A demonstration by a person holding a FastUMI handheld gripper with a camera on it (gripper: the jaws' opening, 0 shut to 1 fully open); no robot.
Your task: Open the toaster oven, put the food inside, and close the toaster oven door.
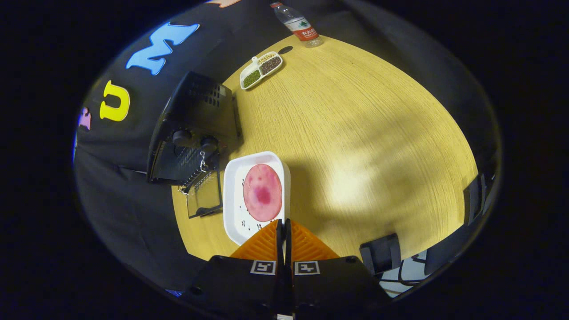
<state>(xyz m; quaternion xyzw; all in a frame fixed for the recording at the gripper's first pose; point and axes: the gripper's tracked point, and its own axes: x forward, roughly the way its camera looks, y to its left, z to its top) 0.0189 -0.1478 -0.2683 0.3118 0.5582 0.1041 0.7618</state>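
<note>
Toaster oven [192,129] is sitting at the far left edge of the wooden table [355,133], up against the booth wall, and its glass door [204,195] already hangs open, folded down toward the table. So the first step looks done to me.

The food, a round pink slice [262,192] that reads like ham or some deli meat, lies flat on a white tray [233,209] right beside the open door, just ahead of the fingertips. The gripper [283,224] has its fingers pressed together with nothing between them, tips hovering at the near rim of the tray.

What worries me from here: that slice is thin and floppy and it's lying flat, so pinching it off the tray could go badly. The tips could just slide over it, or shove the whole tray along, and the tray is so near the door that a push could knock it into the glass. Probably easier to grab the tray by its rim, but then it has to clear the door hinge and wire rack [195,178] going in, and a tilt would let the slice slip off.

Way off at the far end there's a divided dish [261,70] of beans and a water bottle [297,24], well clear of all this.
</note>
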